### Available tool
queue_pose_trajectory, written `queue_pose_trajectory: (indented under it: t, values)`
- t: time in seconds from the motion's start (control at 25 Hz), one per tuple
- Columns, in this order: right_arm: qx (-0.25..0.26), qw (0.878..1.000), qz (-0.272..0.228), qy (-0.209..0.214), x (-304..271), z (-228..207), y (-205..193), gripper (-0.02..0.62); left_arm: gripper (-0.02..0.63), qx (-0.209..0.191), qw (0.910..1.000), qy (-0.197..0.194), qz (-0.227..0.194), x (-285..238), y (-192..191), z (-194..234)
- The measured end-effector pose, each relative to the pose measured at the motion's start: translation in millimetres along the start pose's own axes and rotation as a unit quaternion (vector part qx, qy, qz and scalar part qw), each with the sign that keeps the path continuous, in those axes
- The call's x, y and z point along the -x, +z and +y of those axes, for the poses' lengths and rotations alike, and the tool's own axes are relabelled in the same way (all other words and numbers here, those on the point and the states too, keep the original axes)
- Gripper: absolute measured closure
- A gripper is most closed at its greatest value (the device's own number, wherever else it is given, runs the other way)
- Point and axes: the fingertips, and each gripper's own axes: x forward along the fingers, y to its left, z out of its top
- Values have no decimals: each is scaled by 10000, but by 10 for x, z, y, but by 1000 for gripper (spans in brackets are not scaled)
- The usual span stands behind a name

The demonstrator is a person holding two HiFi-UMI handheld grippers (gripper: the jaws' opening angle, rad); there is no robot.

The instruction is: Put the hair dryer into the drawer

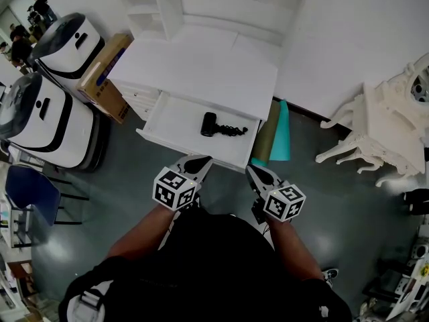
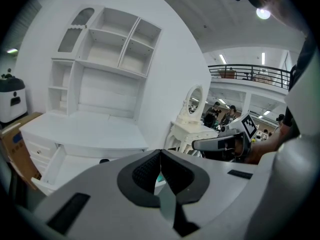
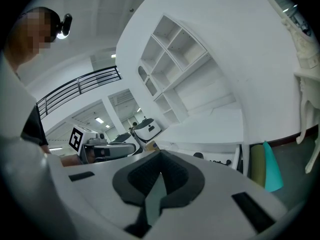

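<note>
The black hair dryer (image 1: pixel 209 124) lies inside the open white drawer (image 1: pixel 163 138) of the desk (image 1: pixel 201 66), its coiled cord (image 1: pixel 232 131) trailing to the right. My left gripper (image 1: pixel 199 160) hovers just in front of the drawer's front edge, jaws shut and empty. My right gripper (image 1: pixel 253 172) is beside it to the right, also shut with nothing in it. In the left gripper view the shut jaws meet at the left gripper (image 2: pixel 160 156), and the right gripper (image 2: pixel 220 143) shows beyond. In the right gripper view only the top of the hair dryer (image 3: pixel 198 155) peeks over the right gripper (image 3: pixel 160 160).
Two white machines (image 1: pixel 66 43) and a cardboard box (image 1: pixel 105 72) stand left of the desk. Rolled olive and teal mats (image 1: pixel 279 134) lean at its right side. An ornate white table (image 1: pixel 382 123) is further right. A blue chair (image 1: pixel 30 190) sits at the near left.
</note>
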Motion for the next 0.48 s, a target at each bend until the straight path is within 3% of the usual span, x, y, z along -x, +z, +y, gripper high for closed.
queue_pose_trajectory:
  t: [0.48]
  values:
    - [166,9999,46,1,-32,43,3,571,595,-11,10000,25,-41,3,25,10]
